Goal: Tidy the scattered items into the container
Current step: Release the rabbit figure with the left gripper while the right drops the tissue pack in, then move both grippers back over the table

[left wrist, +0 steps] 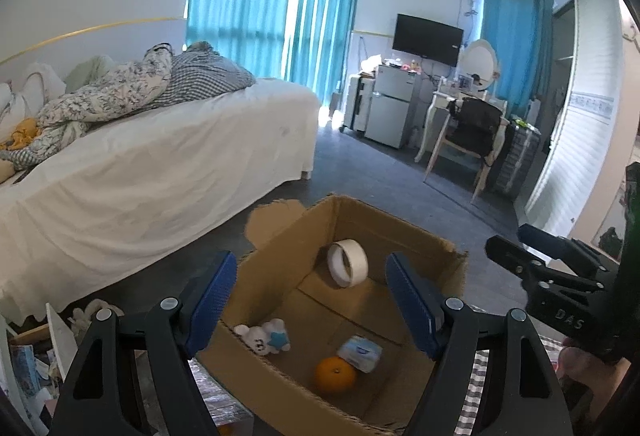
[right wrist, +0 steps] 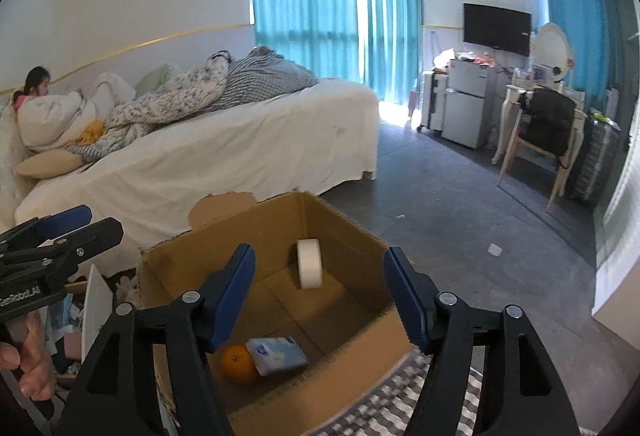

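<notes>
- One cardboard box
- One tape roll
- One orange
- One tissue pack
- One plush toy
- Two tongs: left tongs, right tongs

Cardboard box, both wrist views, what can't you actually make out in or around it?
- Plush toy: seen in the left view only; in the right view that gripper's finger covers its spot.
- Tissue pack: print blurred, unreadable.
- Box near wall: cut off by the bottom edge in both views.
- Clutter left of the box: too jumbled to identify.
</notes>
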### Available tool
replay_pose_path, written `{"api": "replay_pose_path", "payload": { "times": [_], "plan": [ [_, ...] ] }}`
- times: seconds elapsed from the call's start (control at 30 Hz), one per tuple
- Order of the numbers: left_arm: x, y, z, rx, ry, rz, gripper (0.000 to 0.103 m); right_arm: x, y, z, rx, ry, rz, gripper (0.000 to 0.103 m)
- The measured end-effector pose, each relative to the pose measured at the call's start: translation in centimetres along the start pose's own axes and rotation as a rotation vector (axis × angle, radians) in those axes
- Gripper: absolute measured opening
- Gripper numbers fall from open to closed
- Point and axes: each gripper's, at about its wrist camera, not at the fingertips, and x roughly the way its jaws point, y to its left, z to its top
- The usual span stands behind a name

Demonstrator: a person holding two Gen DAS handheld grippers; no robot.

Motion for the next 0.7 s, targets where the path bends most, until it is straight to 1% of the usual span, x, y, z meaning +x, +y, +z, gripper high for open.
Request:
{"api": "replay_pose_path", "payload": {
  "times": [0.03,0.07,0.1,0.13,0.23,0.4,0.63,0.7],
  "plan": [
    [-0.1,-0.3,-0.1,0.002,-0.001,-0.012,0.082,-0.7,-0.4,-0.2,0.004,-0.005,-0.016,0.075],
    [-0.2,-0.8,-0.1,0.002,-0.008,-0.029,0.092,-1.7,-0.9,-0.6,0.011,-0.015,-0.04,0.081],
    [-0.4,-1.3,-0.2,0.002,-0.018,-0.044,0.101,-2.7,-1.4,-1.0,0.017,-0.024,-0.062,0.083],
    [-0.6,-1.9,-0.3,0.004,-0.031,-0.062,0.103,-3.6,-1.8,-1.4,0.022,-0.029,-0.085,0.085],
    [-1.0,-4.0,-0.5,0.039,-0.036,-0.117,0.103,-6.4,-3.6,-2.5,0.05,-0.04,-0.173,0.092],
    [-1.3,-8.2,-1.3,0.11,-0.019,-0.19,0.103,-11.9,-7.0,-4.7,0.148,-0.065,-0.334,0.103],
    [-2.2,-13.9,-2.8,0.184,0.002,-0.301,0.103,-19.8,-10.6,-7.9,0.242,-0.083,-0.55,0.103],
    [-2.6,-15.8,-3.5,0.207,0.009,-0.335,0.103,-21.8,-11.4,-8.9,0.268,-0.082,-0.597,0.103]
  ]
}}
